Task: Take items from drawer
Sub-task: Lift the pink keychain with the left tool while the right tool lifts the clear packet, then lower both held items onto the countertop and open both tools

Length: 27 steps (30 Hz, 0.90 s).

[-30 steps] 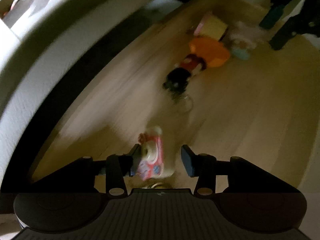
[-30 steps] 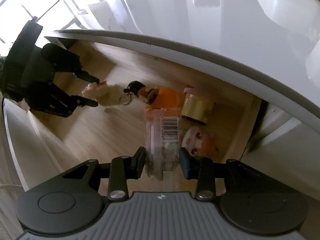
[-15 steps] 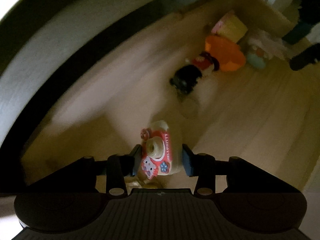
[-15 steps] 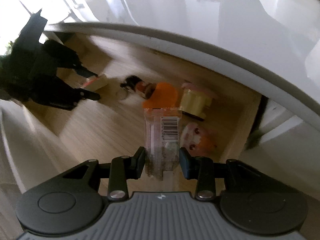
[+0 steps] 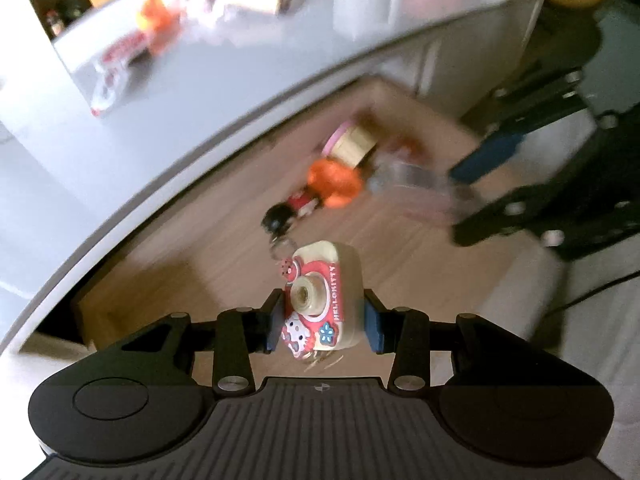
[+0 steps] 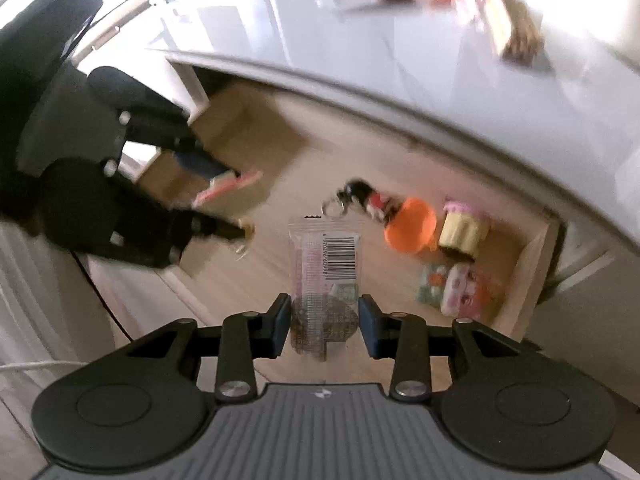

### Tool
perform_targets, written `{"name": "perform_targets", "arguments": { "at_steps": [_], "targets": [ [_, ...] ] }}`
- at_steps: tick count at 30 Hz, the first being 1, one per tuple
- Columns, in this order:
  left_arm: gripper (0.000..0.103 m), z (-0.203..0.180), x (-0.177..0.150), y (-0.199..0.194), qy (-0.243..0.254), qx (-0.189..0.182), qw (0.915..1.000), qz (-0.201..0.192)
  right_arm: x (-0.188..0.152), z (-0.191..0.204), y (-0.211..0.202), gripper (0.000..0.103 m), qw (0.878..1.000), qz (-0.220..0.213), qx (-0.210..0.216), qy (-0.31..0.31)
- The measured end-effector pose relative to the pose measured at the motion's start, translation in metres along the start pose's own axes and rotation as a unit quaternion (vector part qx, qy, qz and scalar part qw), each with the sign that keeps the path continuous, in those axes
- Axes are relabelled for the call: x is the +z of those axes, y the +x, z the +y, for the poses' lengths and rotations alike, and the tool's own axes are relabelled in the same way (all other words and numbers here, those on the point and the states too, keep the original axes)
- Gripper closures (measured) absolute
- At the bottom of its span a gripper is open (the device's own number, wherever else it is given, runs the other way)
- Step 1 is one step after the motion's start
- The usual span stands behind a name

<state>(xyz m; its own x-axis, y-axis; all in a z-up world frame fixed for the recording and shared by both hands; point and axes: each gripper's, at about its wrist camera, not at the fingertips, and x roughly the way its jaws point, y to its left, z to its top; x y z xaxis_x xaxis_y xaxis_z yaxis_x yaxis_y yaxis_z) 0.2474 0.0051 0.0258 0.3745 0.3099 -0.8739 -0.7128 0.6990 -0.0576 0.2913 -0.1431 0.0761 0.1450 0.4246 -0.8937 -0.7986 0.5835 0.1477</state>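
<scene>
Both tongs have risen out of the drawer since a second ago, so the pale worktop above it now fills the top of each view. The left tongs clamp a cream toy camera with a red front, lifted clear above the drawer floor. The right tongs grip a clear snack packet with a barcode, its lower end pinched between the pads and its upper end pointing away from the camera.

On the wooden drawer floor lie a black-headed keyring figure, an orange round toy touching it, a yellow jar with a pink lid just beside that, and a pink-and-green toy nearer the front right corner. Nothing lies between either load and the open drawer mouth.

Blurred packets, a box and something orange sit on the worktop. White cabinet fronts flank the drawer.
</scene>
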Motion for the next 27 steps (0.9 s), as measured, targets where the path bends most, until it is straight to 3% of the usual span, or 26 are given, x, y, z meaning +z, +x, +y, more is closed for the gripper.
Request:
{"name": "perform_targets", "arguments": {
  "at_steps": [3, 5, 8, 12, 15, 19, 23, 25, 27],
  "targets": [
    [0.058, -0.005, 0.002, -0.054, -0.027, -0.001, 0.9968, -0.075, 0.005, 0.011, -0.029, 0.067, 0.999, -0.035, -0.006, -0.007],
    [0.058, -0.001, 0.009, -0.092, -0.049, 0.012, 0.9895, -0.135, 0.014, 0.013, -0.059, 0.067, 0.997, -0.071, -0.003, -0.004],
    [0.058, 0.016, 0.03, -0.139, -0.101, 0.043, 0.9677, -0.227, 0.039, 0.013, -0.114, 0.067, 0.989, -0.146, -0.019, 0.0],
    [0.058, 0.054, 0.067, -0.175, -0.171, 0.062, 0.9389, -0.292, 0.077, 0.005, -0.163, 0.067, 0.971, -0.236, -0.04, 0.006],
    [0.058, 0.077, 0.088, -0.177, -0.199, 0.055, 0.9347, -0.289, 0.11, -0.013, -0.158, 0.067, 0.965, -0.254, -0.058, 0.03],
    [0.058, 0.11, 0.095, -0.116, -0.258, 0.019, 0.9307, -0.259, 0.14, -0.051, -0.106, 0.067, 0.971, -0.218, -0.04, 0.085],
    [0.058, 0.134, 0.089, -0.051, -0.283, -0.005, 0.9259, -0.25, 0.157, -0.081, -0.035, 0.067, 0.98, -0.169, -0.045, 0.098],
    [0.057, 0.138, 0.085, -0.016, -0.285, 0.015, 0.9321, -0.224, 0.162, -0.089, -0.003, 0.067, 0.983, -0.148, -0.05, 0.093],
    [0.061, 0.139, 0.084, -0.008, -0.271, 0.051, 0.9382, -0.21, 0.166, -0.094, 0.022, 0.065, 0.985, -0.139, -0.066, 0.076]
  ]
}}
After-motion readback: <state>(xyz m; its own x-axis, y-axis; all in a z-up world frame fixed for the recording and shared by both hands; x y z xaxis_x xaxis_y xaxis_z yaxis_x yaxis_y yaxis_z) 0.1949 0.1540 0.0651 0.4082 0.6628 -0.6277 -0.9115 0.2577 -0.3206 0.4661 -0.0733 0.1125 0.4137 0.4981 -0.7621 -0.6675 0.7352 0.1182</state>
